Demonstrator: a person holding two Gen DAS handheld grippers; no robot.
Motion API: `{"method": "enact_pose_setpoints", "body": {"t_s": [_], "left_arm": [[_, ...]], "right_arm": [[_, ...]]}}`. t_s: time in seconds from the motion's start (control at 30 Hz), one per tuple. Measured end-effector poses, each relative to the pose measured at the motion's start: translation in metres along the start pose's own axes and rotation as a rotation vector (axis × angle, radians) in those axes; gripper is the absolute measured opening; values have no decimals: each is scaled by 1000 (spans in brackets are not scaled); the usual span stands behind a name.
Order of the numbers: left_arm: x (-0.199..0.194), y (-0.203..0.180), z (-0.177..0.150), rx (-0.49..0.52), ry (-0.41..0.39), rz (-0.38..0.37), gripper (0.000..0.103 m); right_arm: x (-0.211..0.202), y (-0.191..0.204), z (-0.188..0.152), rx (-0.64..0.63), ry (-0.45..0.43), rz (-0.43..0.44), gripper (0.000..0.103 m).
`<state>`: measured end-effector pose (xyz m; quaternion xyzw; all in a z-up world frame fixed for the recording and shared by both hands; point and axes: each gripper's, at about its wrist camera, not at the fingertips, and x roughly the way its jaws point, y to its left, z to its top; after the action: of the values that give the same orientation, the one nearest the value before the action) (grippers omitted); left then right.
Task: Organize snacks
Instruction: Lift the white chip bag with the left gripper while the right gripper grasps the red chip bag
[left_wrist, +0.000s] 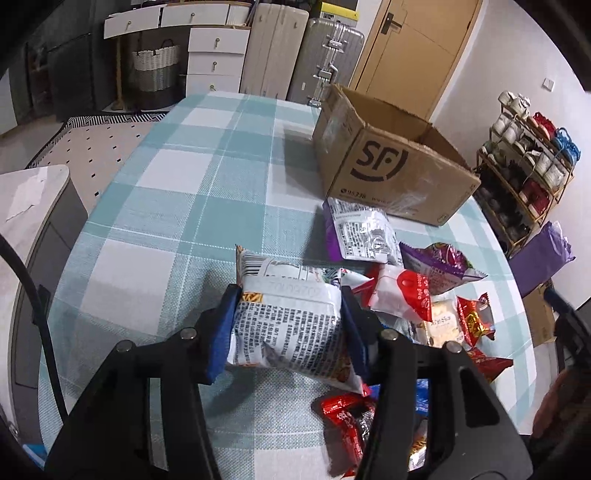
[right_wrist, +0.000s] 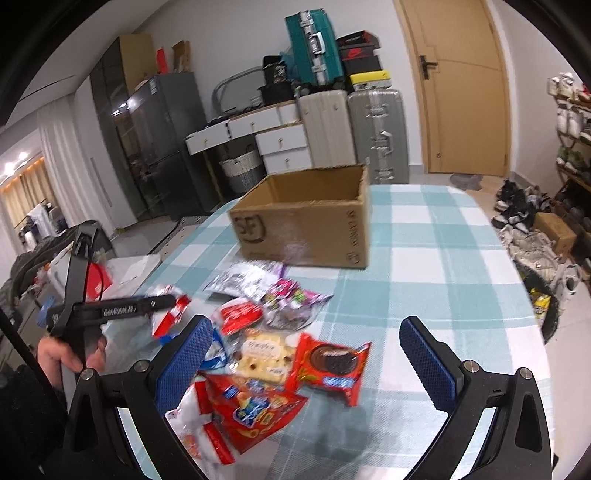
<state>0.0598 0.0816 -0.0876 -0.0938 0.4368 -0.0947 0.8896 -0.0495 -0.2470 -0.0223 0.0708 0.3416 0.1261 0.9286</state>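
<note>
One packet only found in hand: left gripper (left_wrist: 288, 325) clenched on white printed snack packet (left_wrist: 284, 317), lifted off checked tablecloth (left_wrist: 147, 192), on the near side of cardboard box (left_wrist: 391, 166). Box interior seen only in part; nothing visible inside, so judged barely begun. Roughly nine or ten packets left in loose pile (right_wrist: 266, 354) just before the box; exact count not possible. Right gripper (right_wrist: 314, 365) released, jaws wide, hovering above that pile.
</note>
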Motion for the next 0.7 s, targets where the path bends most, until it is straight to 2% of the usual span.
{"method": "enact_pose_setpoints", "body": {"t_s": [0.17, 0.43, 0.57, 0.7], "left_arm": [[-10, 6, 0, -16, -14, -14, 50], [-20, 8, -1, -26, -29, -45, 50], [-24, 10, -1, -35, -37, -59, 50], [-29, 13, 0, -47, -44, -74, 50]], "right_arm": [[13, 17, -18, -71, 94, 37, 103], [34, 61, -50, -338, 175, 6, 103], [43, 69, -56, -392, 178, -11, 103], [53, 63, -56, -376, 201, -8, 102]]}}
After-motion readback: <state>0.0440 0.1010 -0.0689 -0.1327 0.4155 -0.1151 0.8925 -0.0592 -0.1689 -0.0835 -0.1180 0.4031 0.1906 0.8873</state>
